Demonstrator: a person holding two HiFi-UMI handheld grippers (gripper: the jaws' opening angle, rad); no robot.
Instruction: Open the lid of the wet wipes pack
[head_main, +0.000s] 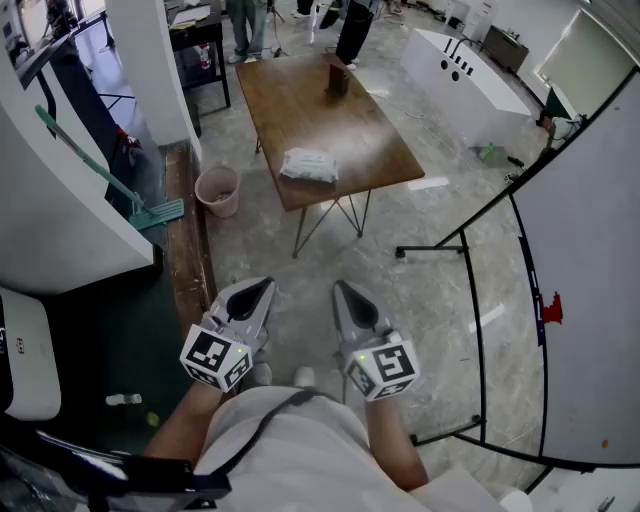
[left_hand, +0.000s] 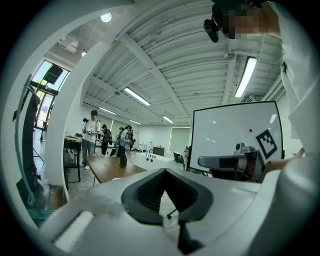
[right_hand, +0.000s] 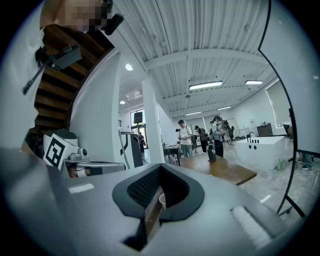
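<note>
The wet wipes pack (head_main: 308, 165), white and soft, lies with its lid down near the front edge of a brown wooden table (head_main: 300, 110) some way ahead of me. Both grippers hang close to my body over the floor, well short of the table. My left gripper (head_main: 264, 287) has its jaws together with nothing between them, as the left gripper view (left_hand: 164, 171) also shows. My right gripper (head_main: 341, 289) is shut and empty too (right_hand: 160, 166). The table top shows in the left gripper view (left_hand: 107, 167) and the right gripper view (right_hand: 225, 169), but I cannot make out the pack there.
A small dark box (head_main: 338, 78) stands at the table's far end. A pink bucket (head_main: 217, 190) and a green mop (head_main: 150, 210) sit left of the table. A whiteboard on a black stand (head_main: 590, 250) fills the right. A white tub (head_main: 465, 70) and people stand beyond.
</note>
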